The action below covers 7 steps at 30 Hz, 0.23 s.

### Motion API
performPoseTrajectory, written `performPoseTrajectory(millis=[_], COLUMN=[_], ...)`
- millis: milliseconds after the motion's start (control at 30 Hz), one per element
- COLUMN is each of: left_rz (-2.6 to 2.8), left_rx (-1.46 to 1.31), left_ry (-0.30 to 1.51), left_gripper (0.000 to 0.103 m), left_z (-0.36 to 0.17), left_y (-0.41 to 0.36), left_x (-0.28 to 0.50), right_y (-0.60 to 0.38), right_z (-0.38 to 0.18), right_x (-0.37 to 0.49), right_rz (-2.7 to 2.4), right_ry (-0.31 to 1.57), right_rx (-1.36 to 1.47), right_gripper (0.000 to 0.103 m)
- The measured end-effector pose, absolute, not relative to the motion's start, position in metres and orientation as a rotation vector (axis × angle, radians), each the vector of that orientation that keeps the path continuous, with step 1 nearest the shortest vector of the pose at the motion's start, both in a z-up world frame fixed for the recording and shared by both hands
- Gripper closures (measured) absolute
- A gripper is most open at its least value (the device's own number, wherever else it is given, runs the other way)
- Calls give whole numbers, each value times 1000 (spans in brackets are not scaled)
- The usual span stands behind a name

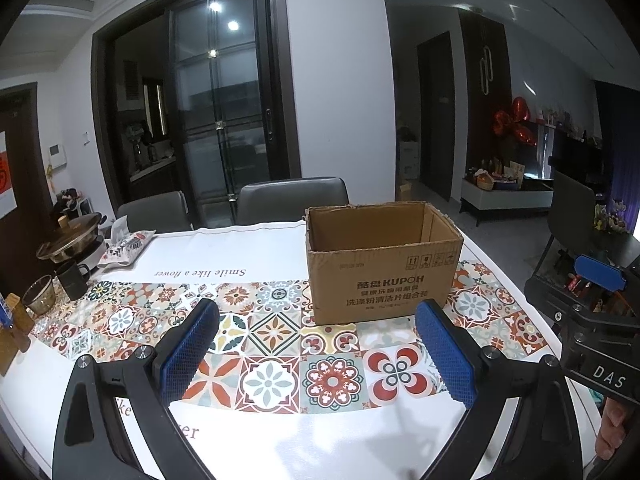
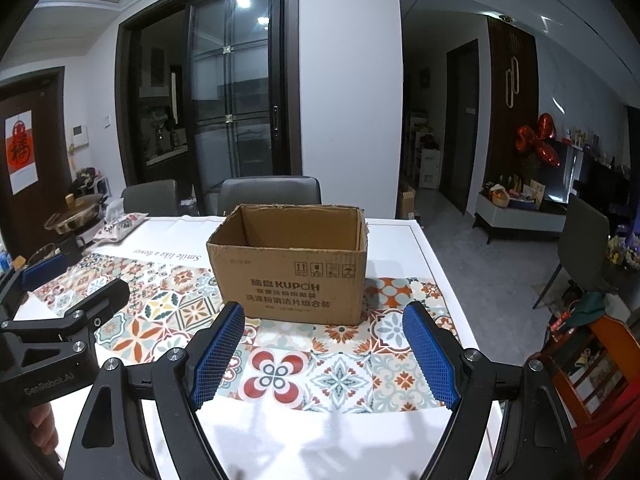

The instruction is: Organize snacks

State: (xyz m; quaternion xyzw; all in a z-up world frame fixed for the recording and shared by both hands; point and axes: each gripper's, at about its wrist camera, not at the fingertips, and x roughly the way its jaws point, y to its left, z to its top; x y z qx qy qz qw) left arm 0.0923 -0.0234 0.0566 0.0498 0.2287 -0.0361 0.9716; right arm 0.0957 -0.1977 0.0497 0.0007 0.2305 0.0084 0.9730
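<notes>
Tabletop [image 2: 408, 240]: patterned cloth, open cardboard box [image 2: 292, 280] centred.
Box: light, stiff; grip its rim.
Fingers: left gripper [image 1: 316, 354] and right gripper [image 2: 324, 354] spread, empty.

Open-topped brown cardboard box [image 1: 384, 268], upright on the tiled-pattern tablecloth [image 1: 260, 344], printed side facing the cameras, nothing visible inside.

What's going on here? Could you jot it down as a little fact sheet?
Setting: dining table with a patterned tile cloth
Main item: open cardboard box, upright, looks empty as far as its inside shows
Left gripper: open, holding nothing
Right gripper: open, holding nothing
Snacks: none on the table
Far left: pot, dark mug
</notes>
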Motion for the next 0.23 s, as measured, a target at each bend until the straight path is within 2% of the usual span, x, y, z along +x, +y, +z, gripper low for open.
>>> performPoseTrajectory(millis=[233], left_rz=[-77], left_rx=[93], left_ry=[466], left_gripper=[3], left_z=[56], left_y=[-24], left_x=[92], right_y=[-198], right_z=[47], right_x=[96], right_rz=[20], right_ry=[470], right_rx=[-1], right_gripper=[21])
